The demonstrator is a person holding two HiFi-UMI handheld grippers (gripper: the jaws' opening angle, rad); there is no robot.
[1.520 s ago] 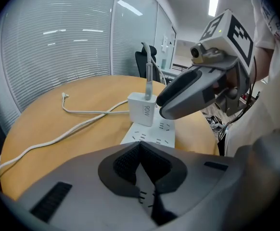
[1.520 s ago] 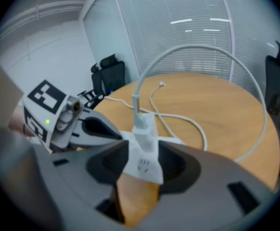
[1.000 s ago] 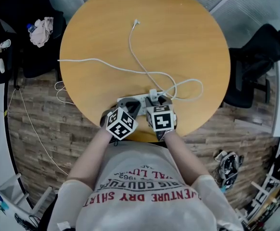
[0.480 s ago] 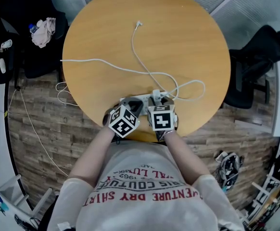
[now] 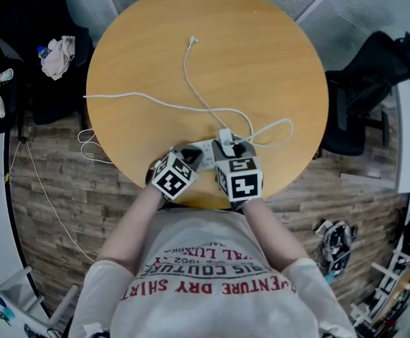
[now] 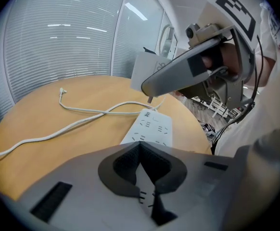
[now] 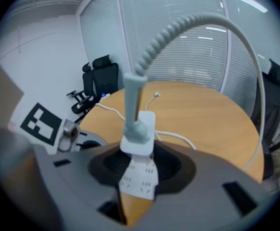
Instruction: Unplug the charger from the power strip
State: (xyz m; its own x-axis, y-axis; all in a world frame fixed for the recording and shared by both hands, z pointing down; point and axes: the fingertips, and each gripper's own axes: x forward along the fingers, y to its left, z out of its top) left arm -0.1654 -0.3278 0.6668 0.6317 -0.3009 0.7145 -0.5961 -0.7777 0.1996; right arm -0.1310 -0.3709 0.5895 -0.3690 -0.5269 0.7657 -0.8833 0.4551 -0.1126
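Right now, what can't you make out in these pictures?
- Power strip: near end covered by the body of the left gripper, left gripper view; whether they touch is unclear.
- Charger prongs: hidden behind its own body, right gripper view.
- Cable tip: plug type too small to tell, head view.

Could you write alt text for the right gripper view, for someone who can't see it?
The right gripper clamps a white charger in its jaws; the white power strip shows below, between them. The charger's cable arches overhead, above a round wooden table.
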